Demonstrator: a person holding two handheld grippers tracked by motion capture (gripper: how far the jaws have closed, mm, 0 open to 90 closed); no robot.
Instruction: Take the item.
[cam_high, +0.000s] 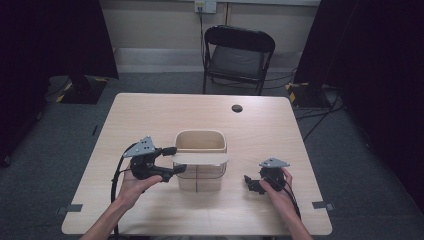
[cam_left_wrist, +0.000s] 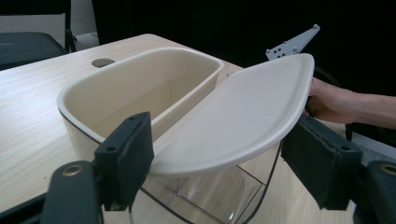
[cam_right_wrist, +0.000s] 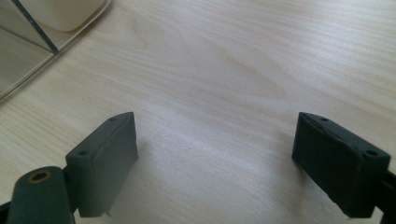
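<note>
- A person at a wooden table (cam_high: 150, 115) works a cream bin (cam_high: 200, 142) with a pair of hand-held tongs; its flap lid (cam_high: 200, 158) lies nearly level across the near half of the top, directly ahead of the left gripper (cam_high: 171, 161).
- In the left gripper view, the lid's rounded end (cam_left_wrist: 243, 121) sits between the two black pads (cam_left_wrist: 126, 154). The near pad overlaps the lid's edge, the far pad stands apart from it, so the tongs straddle the lid without pinching it.
- The right gripper (cam_high: 248, 183) rests low on the table, to the right of the bin and well apart from it, jaws spread wide over bare wood with nothing between them.
- The bin's open cream well lies beyond the lid from the left tongs; its clear lower body (cam_left_wrist: 205, 196) shows beneath the flap.
- Risk, as judged: with one pad only on the smooth, curved rim, a squeeze could skid off and let the flap drop.
- A sideways push from the left tongs could slide the light bin across the table, since the right tongs do not brace it.
</note>
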